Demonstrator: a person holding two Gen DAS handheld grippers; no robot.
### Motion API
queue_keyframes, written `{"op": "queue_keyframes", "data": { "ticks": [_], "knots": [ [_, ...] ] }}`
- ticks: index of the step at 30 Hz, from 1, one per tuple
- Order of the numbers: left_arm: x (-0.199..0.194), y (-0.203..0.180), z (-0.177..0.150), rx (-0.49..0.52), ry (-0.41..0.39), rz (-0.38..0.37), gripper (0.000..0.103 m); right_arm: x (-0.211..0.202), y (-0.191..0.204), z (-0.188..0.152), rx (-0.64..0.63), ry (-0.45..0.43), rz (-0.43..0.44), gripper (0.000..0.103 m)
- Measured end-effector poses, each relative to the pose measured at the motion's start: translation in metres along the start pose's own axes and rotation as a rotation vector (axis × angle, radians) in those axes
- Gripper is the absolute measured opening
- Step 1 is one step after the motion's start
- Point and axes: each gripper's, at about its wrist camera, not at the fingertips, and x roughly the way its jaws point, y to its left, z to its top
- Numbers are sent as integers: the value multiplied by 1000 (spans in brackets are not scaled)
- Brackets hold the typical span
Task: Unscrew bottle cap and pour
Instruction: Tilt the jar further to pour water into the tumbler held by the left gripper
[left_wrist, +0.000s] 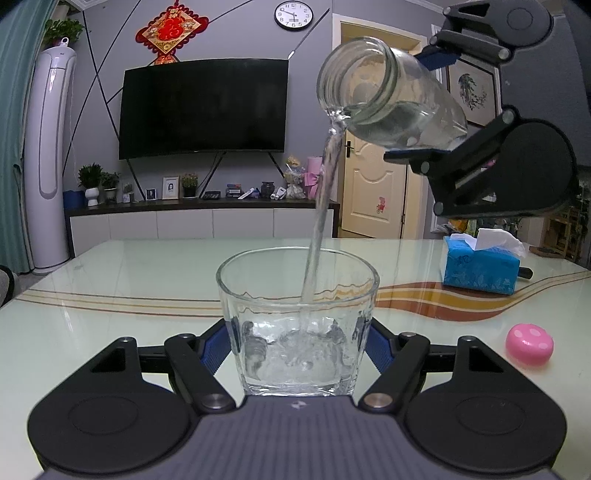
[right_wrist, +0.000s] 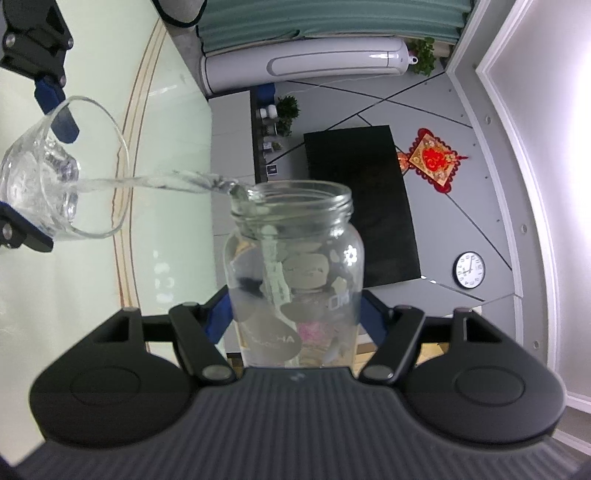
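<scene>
My left gripper (left_wrist: 297, 345) is shut on a clear drinking glass (left_wrist: 297, 321) that stands on the table. My right gripper (right_wrist: 293, 314) is shut on a clear glass bottle (right_wrist: 293, 273) with no cap, tilted over the glass. In the left wrist view the bottle (left_wrist: 391, 96) hangs at the upper right, mouth down-left, and a stream of water (left_wrist: 321, 221) falls from it into the glass. The glass (right_wrist: 59, 173) holds a little churning water. The pink cap (left_wrist: 529, 343) with pale dots lies on the table to the right of the glass.
A blue tissue box (left_wrist: 480, 266) stands on the glass-topped table (left_wrist: 110, 280) at the back right. Behind the table are a TV, a low cabinet, a standing air conditioner and a door.
</scene>
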Motion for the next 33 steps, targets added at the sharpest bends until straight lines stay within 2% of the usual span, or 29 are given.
{"op": "queue_keyframes", "data": {
  "ticks": [21, 33],
  "knots": [
    [-1, -5, -2, 5, 10, -3, 76, -2, -4, -1, -39, -9, -23, 70],
    [0, -5, -3, -1, 5, -2, 76, -2, 1, 1, -4, 2, 17, 70]
  ]
}}
